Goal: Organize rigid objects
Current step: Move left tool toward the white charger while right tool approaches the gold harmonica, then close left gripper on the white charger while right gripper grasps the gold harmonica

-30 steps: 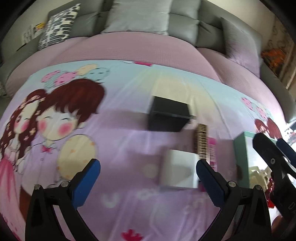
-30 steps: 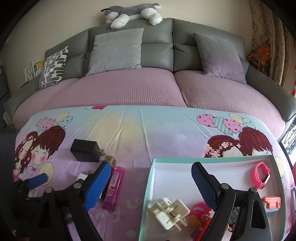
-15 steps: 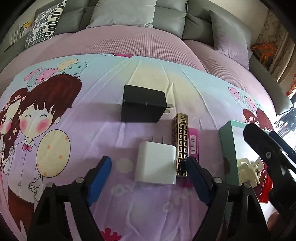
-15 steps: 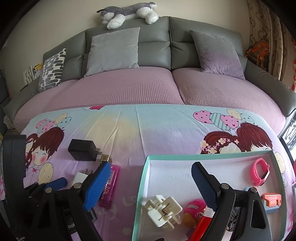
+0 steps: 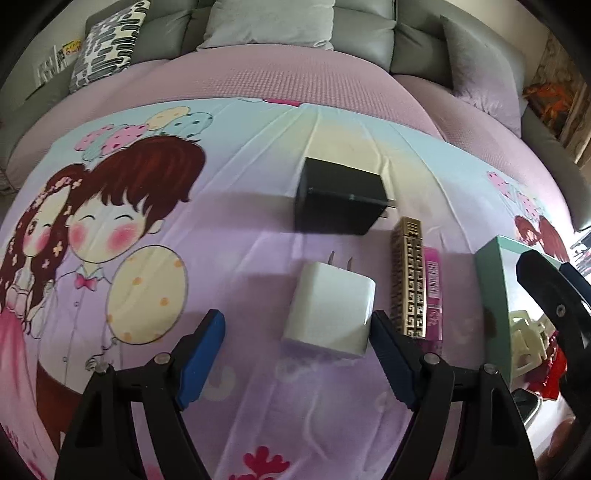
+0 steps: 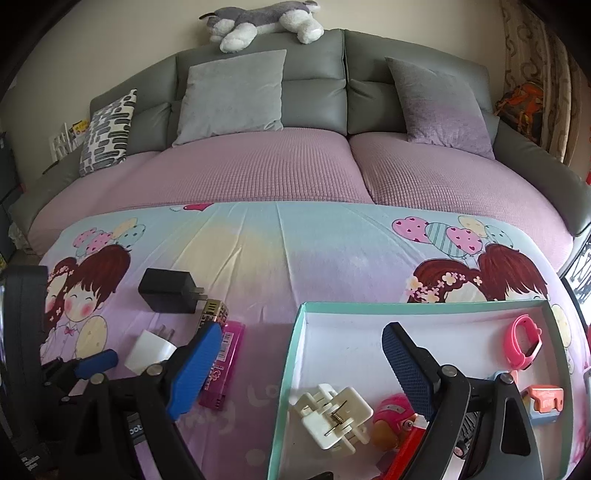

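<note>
Left gripper (image 5: 297, 325): fingers (image 5: 202, 356) spread wide and released, holding nothing. The white charger (image 5: 330, 308) lies flat on the cartoon-print sheet (image 5: 236, 243) between the fingertips, closer to the right-hand finger, whose tip is just beside the charger's near right corner; contact cannot be confirmed. The charger's two prongs point away from the gripper.

Just beside the charger on its right lies a gold patterned lighter (image 5: 408, 275), lengthwise, with a pink lighter (image 5: 433, 291) touching its far side. Beyond the white charger, apart from it, sits a black charger (image 5: 340, 197), prongs toward the gold lighter's far end.

Right gripper (image 6: 301, 363): fingers (image 6: 406, 363) likewise parted and released, nothing between them. It hovers above the left wall of a teal-rimmed tray (image 6: 291, 363), one finger over the sheet beside the pink lighter (image 6: 221, 365), the other over the tray interior.

Tray contents: a cream plastic clip (image 6: 332, 415) at the near left, a pink-and-red toy (image 6: 393, 411) beside it, partly hidden by the finger, a pink wristband (image 6: 524, 347) at the right wall, and an orange item (image 6: 546, 398) near it.

The sheet covers a surface in front of a grey sofa (image 6: 314, 88) with cushions; a plush dog (image 6: 258, 20) lies on its back.
</note>
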{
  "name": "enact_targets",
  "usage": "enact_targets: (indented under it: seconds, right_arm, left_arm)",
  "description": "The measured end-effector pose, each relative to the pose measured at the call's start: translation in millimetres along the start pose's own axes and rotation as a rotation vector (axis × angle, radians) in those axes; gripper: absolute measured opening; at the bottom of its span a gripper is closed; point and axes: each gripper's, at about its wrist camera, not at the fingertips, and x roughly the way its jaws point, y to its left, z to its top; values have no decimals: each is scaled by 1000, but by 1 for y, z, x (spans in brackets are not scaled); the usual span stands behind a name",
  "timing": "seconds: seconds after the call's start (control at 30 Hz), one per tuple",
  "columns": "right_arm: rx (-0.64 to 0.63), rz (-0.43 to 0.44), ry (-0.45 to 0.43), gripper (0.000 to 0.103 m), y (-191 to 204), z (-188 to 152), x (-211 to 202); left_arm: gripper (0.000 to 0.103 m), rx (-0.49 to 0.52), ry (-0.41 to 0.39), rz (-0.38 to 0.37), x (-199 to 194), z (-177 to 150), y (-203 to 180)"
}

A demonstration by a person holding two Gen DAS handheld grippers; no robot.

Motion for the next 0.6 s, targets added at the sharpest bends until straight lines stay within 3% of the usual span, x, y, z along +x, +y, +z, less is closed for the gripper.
enact_targets:
  seconds: [0.1, 0.17, 0.2, 0.37, 0.53, 0.6]
  right_arm:
    - [-39, 25, -5, 91, 10, -2, 2]
    - [-64, 25, -4, 91, 18, -4, 3]
    - [-66, 30, -8, 90, 20, -4, 3]
    - [-108, 55, -6, 83, 33, -7, 7]
    - [-160, 77, 24, 70, 51, -14, 16]
    - [-184, 83, 41, 60, 59, -18, 20]
  left_arm:
    - [72, -15, -13, -12, -2, 1, 4]
    - [50, -15, -21, -31, -2, 1, 5]
    - [46, -17, -20, -32, -3, 1, 6]
    - [46, -59, -17, -25, -6, 0, 26]
    - [46, -125, -9, 56, -12, -3, 54]
    - [46, -151, -7, 75, -14, -5, 65]
